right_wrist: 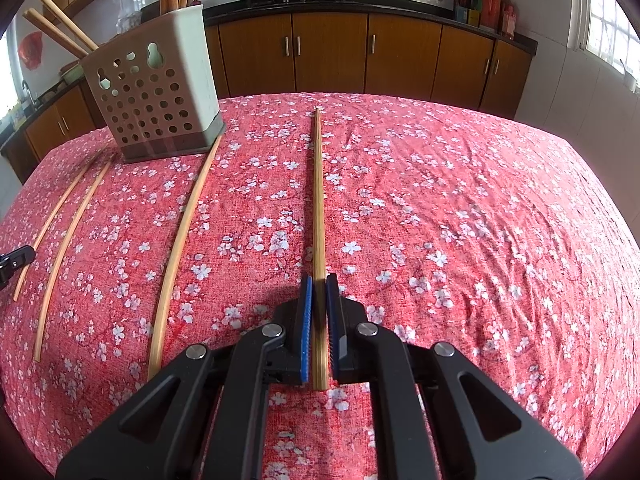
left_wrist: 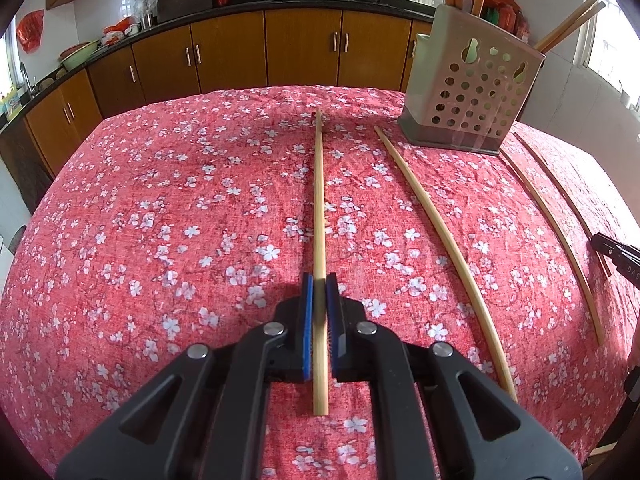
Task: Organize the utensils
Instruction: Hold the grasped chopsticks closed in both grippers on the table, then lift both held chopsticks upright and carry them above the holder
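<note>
Perforated beige plastic utensil holder (left_wrist: 472, 92) upright on red floral tablecloth (left_wrist: 180, 208), wooden chopsticks (right_wrist: 60, 26) leaning inside. Left gripper (left_wrist: 320, 292) clenched on a pale bamboo chopstick (left_wrist: 319, 200) lying near holder; right gripper (right_wrist: 319, 292) clenched on another bamboo chopstick (right_wrist: 318, 192) likewise.

Matt woven cloth (left_wrist: 160, 220) in red with white blossoms, faintly creased. Smooth pale wooden chopsticks (left_wrist: 319, 208), dull sheen. Perforated plastic holder (left_wrist: 472, 92), satin grey-beige, darker base. Matt black plastic on left gripper (left_wrist: 319, 294) and right gripper (right_wrist: 319, 294), ribbed blue rubbery pads (right_wrist: 306, 320), shiny metal pins.
</note>
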### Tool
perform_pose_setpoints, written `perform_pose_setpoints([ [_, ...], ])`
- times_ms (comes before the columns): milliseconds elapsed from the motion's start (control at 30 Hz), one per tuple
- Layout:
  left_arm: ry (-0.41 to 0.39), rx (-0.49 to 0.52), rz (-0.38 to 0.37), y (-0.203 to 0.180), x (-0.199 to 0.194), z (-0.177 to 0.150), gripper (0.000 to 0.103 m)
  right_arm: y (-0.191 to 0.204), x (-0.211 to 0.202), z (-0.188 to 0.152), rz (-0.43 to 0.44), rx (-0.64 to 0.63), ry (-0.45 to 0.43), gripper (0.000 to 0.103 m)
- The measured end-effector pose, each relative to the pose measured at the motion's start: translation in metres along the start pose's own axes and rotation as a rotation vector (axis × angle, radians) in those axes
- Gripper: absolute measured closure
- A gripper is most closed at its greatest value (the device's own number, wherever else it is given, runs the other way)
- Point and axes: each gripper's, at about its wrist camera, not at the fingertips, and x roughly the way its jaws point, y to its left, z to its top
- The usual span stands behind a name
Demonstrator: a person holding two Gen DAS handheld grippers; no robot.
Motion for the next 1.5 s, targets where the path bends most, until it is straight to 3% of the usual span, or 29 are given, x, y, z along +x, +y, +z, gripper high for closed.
perform_pose_setpoints([
  [267,-0.072,-0.014,-0.001,0.006,-0.032,0.002,0.095,-0.008,-0.042,0.009,0.002,0.021,-0.123,0.095],
  [800,-0.334,-0.049,-0.021,0.007,-0.122,0.041,0.095,-0.01,-0.095,0.035,-0.01,0.036,-0.311,0.095],
  [1067,-0.388,-0.026,-0.009,0.002,-0.138,0.049,0.095,-0.006,-0.108,0.038,-0.041,0.0,-0.374,0.095],
  [1500,-0.479,0.005,-0.075,-0.014,-0.179,0.071,0.096,-0.002,-0.154,0.063,0.023,0.027,-0.498,0.095],
])
